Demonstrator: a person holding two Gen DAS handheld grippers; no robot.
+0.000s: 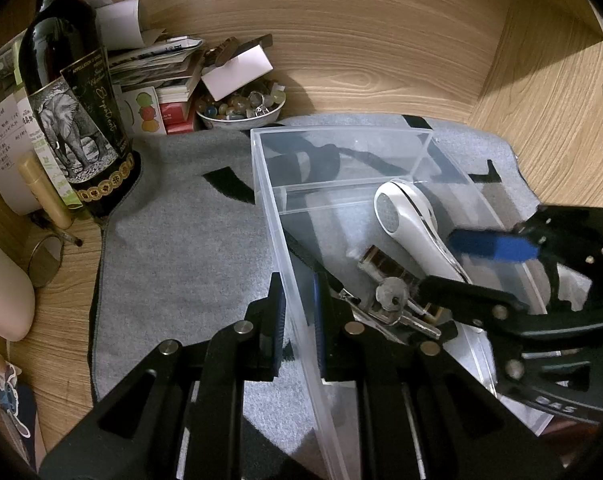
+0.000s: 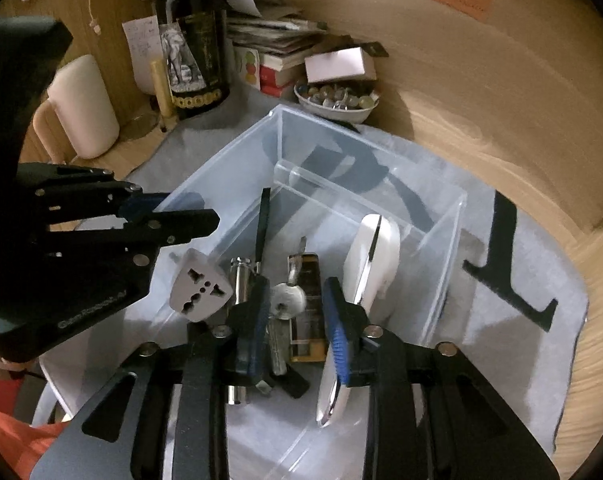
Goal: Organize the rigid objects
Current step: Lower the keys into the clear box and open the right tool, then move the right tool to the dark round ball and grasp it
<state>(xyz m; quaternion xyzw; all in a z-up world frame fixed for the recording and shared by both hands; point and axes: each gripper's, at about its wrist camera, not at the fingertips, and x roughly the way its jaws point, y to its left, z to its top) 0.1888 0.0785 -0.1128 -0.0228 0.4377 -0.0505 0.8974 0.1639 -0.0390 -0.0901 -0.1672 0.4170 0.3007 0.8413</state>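
A clear plastic box (image 1: 341, 136) (image 2: 449, 236) with a divider stands on a grey cloth. Inside lie a white handle-shaped device (image 1: 405, 216) (image 2: 373, 256), a brass padlock with keys (image 1: 389, 296) (image 2: 301, 300), and a grey plug adapter (image 2: 199, 288). My left gripper (image 1: 297, 312) straddles the box's left wall, its jaws a little apart on either side of it; it also shows in the right wrist view (image 2: 173, 216). My right gripper (image 2: 297, 320) is open inside the box, above the padlock, beside the white device; it also shows in the left wrist view (image 1: 473, 264).
A dark wine bottle (image 1: 69, 92) (image 2: 193, 44) stands at the back left. A bowl of beads (image 1: 241, 108) (image 2: 337, 100), stacked papers and small boxes (image 1: 161, 68) sit behind the cloth. A cream cylinder (image 2: 85, 108) and a glass ring (image 1: 45, 260) are at left. Wooden walls surround.
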